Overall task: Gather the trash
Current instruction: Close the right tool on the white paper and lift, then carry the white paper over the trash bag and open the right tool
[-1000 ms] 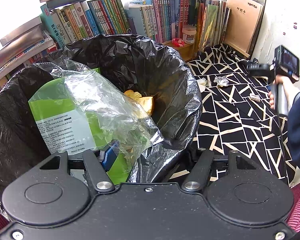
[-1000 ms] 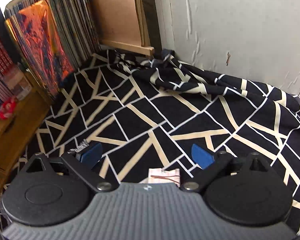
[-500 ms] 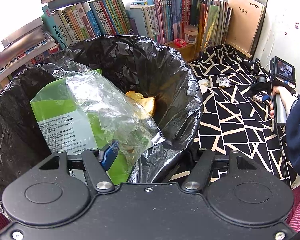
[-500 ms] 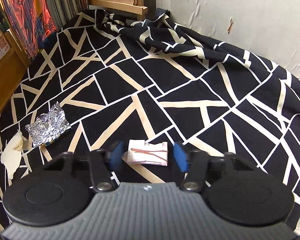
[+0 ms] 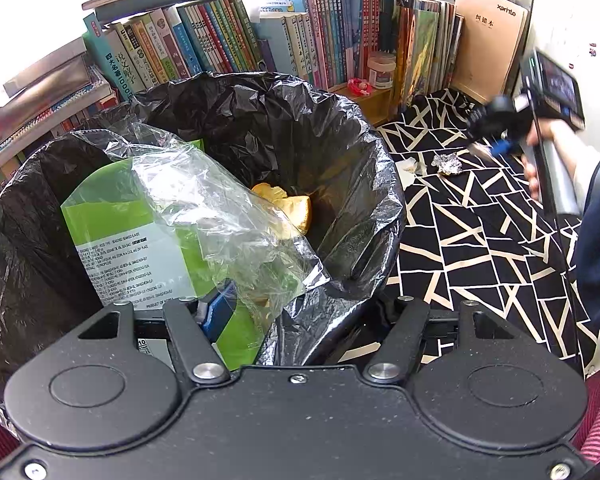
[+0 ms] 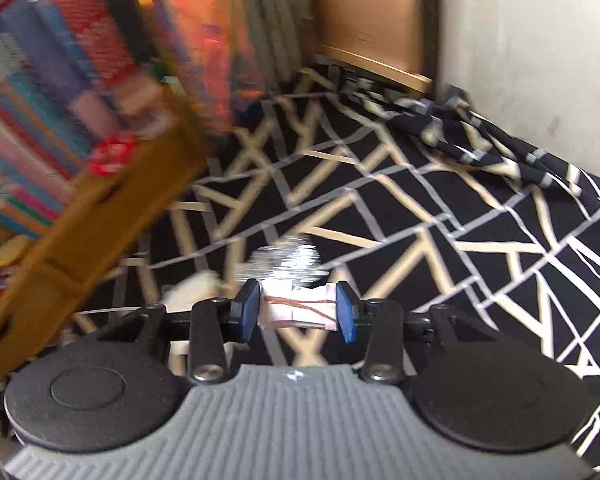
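A bin lined with a black bag [image 5: 260,120] fills the left wrist view. A green package in clear plastic [image 5: 116,216] leans inside it, above a golden wrapper [image 5: 290,208]. My left gripper [image 5: 300,308] straddles the bin's rim with its jaws wide apart; one blue pad [image 5: 220,310] sits inside by the package, and the bag hides the other finger. My right gripper [image 6: 298,310] is shut on a small white folded paper [image 6: 296,312] with red bands, lifted off the cloth. In the left wrist view, the right gripper [image 5: 496,146] hangs blurred above the cloth.
On the black-and-cream patterned cloth [image 5: 480,232] lie a crumpled foil piece [image 5: 447,163] and a white paper scrap [image 5: 410,166], just below the right gripper. Bookshelves [image 5: 228,40] stand behind the bin. A wooden shelf edge [image 6: 100,216] is close on the right gripper's left. A white wall [image 6: 540,40] stands at the right.
My right gripper shut on the white folded paper, lifted it off the cloth and swung left toward the bookshelf. The left gripper and the bin have not moved.
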Demonstrator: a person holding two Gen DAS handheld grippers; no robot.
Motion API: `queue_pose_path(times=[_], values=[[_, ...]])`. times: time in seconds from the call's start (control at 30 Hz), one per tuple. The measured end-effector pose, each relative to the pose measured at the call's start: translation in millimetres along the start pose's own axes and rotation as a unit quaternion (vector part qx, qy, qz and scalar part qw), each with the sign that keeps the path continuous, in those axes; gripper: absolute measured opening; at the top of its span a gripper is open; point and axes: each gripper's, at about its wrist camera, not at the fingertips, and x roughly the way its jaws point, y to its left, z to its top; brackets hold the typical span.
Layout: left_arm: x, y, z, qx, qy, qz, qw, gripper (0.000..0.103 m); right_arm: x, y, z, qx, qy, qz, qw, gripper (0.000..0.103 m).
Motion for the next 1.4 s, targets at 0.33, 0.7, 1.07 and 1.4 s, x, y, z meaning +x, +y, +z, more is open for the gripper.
queue_pose_path(times=[0.33,0.7,1.07,1.4], values=[[-0.4,0.4,-0.4,-0.002,-0.002,-0.001,1.0000,0.063,-84.6,101.9,-4.6,-0.083,-0.031,0.197,0.976,0.046],[-0.4,0.6,-0.7,-0.001,-0.003,-0.001,1.0000,0.063,-169.9,176.0,-34.5,-0.187,-0.033,0.402,0.896,0.047],[-1.0,1.0,-0.7,-0.001,-0.003,-0.001,1.0000,0.063,-170.7,188.1,-50.7,-0.214,-0.005,0.416,0.884,0.050],[-1.0,1.2,-0.9,-0.001,-0.003,-0.001,1.0000,0.063,-170.7,188.5,-50.6,-0.214,-0.007,0.418,0.883,0.072]])
